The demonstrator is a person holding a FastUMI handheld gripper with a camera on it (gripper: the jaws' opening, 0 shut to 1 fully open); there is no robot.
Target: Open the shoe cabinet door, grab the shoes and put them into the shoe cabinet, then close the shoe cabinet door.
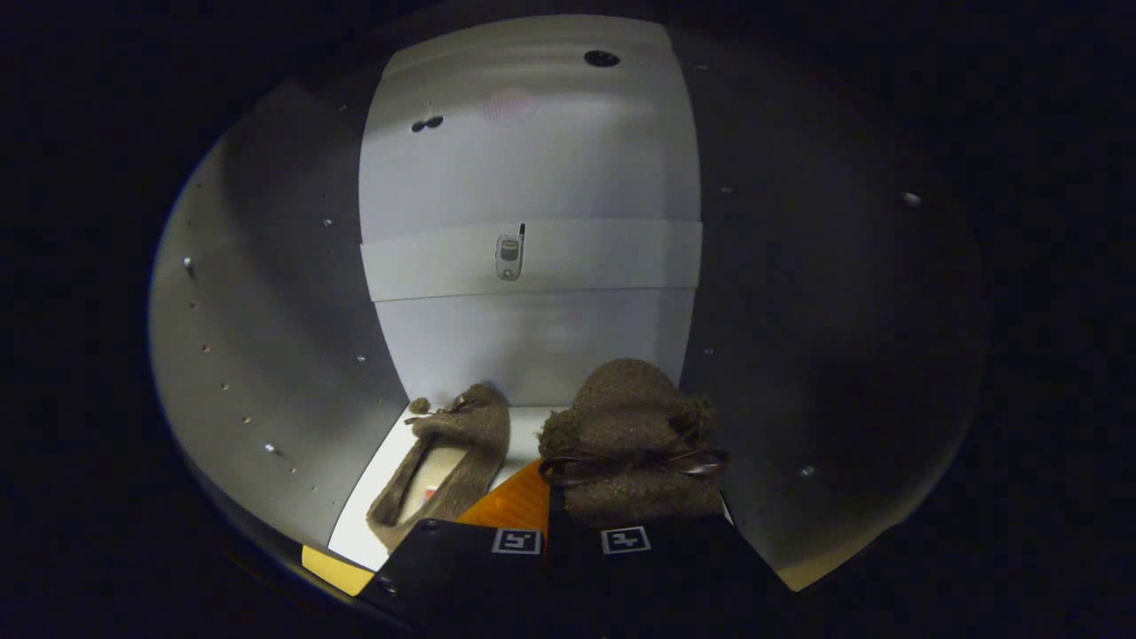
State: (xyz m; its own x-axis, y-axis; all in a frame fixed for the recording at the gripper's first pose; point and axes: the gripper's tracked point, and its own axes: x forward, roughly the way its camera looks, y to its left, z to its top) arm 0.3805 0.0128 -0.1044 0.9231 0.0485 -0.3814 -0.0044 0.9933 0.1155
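Fingers of the gripper [572,532] sit closest, drawn nearly together, and they appear to be clenched on the heel end of a brown knitted shoe [635,444] — the fabric bulges up directly over them, so the actual pinch point is hidden and I judge the hold from that bulge. This held shoe points away from the fingers, toe toward the white back panel [532,177] of the shoe cabinet [266,311], its long axis running straight ahead along the fingers. A dark ribbon bow lies across it just beyond the fingertips.

Its mate, the second shoe [448,466], already lies on the white cabinet floor [377,497], just to the left of the held one and a little apart from it. Its open mouth faces up and its long axis slants — heel near the cabinet's front edge, toe angled toward the back and slightly toward the held shoe.

So the step in hand looks like setting down the second of the pair. What the coming move turns on is the strip of bare floor under and ahead of the held shoe, to the right of its mate: lowering straight down along the present axis should land it beside the other without overlapping, whereas drifting left would likely put it on the mate's toe. Closing the door remains afterwards.
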